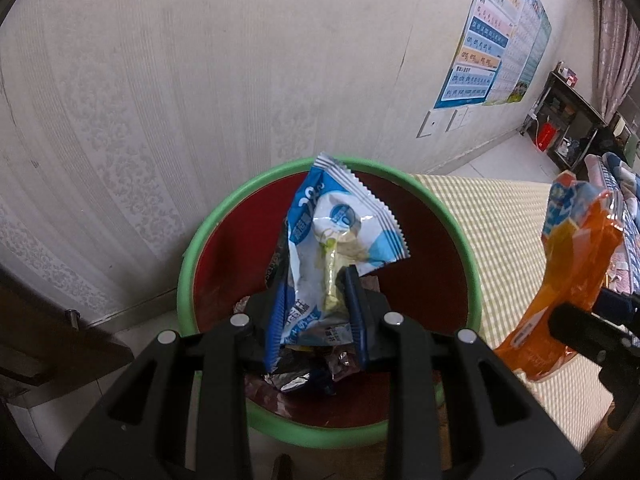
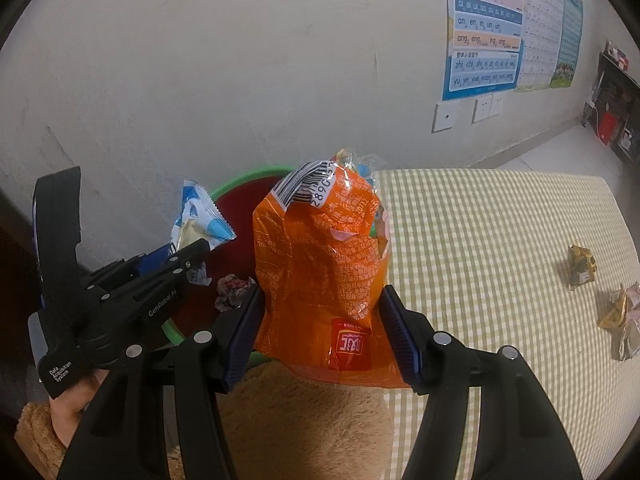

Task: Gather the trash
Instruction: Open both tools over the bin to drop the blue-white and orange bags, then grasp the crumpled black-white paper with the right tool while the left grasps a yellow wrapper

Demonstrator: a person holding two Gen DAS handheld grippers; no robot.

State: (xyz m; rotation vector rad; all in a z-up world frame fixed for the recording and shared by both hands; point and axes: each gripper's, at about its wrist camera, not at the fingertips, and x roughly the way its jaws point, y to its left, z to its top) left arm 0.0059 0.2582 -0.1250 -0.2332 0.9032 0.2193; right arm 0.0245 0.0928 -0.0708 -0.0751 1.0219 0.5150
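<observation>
My left gripper (image 1: 316,312) is shut on a blue and white snack wrapper (image 1: 340,228) and holds it over a red bin with a green rim (image 1: 188,264). The bin holds crumpled foil and paper trash (image 1: 296,380). My right gripper (image 2: 320,320) is shut on an orange snack bag (image 2: 320,264), held upright beside the bin over the table edge. In the right wrist view the left gripper (image 2: 176,268) with its wrapper (image 2: 200,216) is at the left above the bin (image 2: 240,180). The orange bag also shows at the right of the left wrist view (image 1: 572,276).
A table with a green checked cloth (image 2: 500,240) lies right of the bin. Gold and silver wrappers (image 2: 582,266) (image 2: 620,320) lie near its right edge. A wall with posters (image 2: 484,28) stands behind. A dark shelf (image 1: 568,120) is far right. A fuzzy tan sleeve (image 2: 300,420) is below.
</observation>
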